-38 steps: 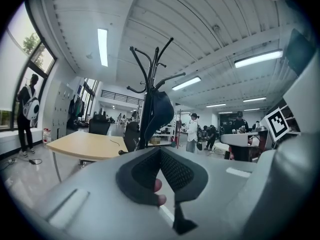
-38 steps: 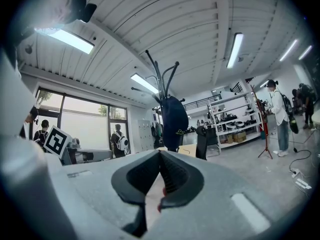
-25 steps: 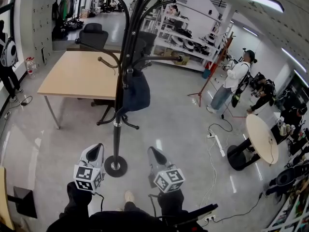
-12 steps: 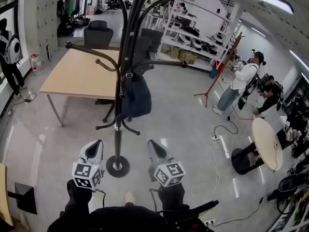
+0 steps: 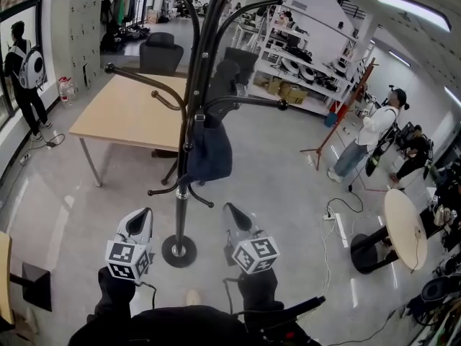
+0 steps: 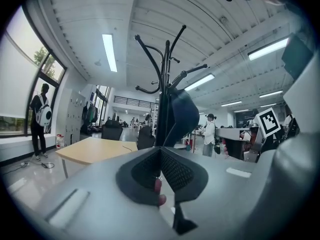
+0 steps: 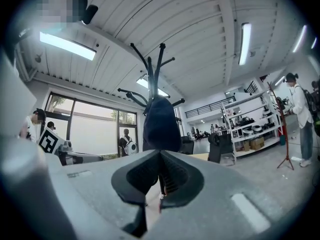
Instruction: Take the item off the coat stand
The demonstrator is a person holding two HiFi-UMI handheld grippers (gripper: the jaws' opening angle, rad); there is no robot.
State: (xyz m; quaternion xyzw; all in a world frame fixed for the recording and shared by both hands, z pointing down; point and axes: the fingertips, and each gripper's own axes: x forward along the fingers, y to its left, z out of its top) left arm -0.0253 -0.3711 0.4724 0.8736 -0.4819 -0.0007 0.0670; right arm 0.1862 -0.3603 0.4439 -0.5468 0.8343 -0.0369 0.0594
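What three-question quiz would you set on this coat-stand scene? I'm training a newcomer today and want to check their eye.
1. Pick one: the dark blue bag hangs from A) the coat stand, B) the shelf unit, C) the office chair.
2. True or false: the right gripper holds nothing.
3. Fill in: the jaws of the left gripper are ___ (open or shut).

Key: 1 A; 2 true; 3 shut.

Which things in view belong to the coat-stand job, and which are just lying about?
Job: coat stand, dark blue item hanging on it, left claw, right claw.
Lying about: wooden table, office chair, shelves, round table.
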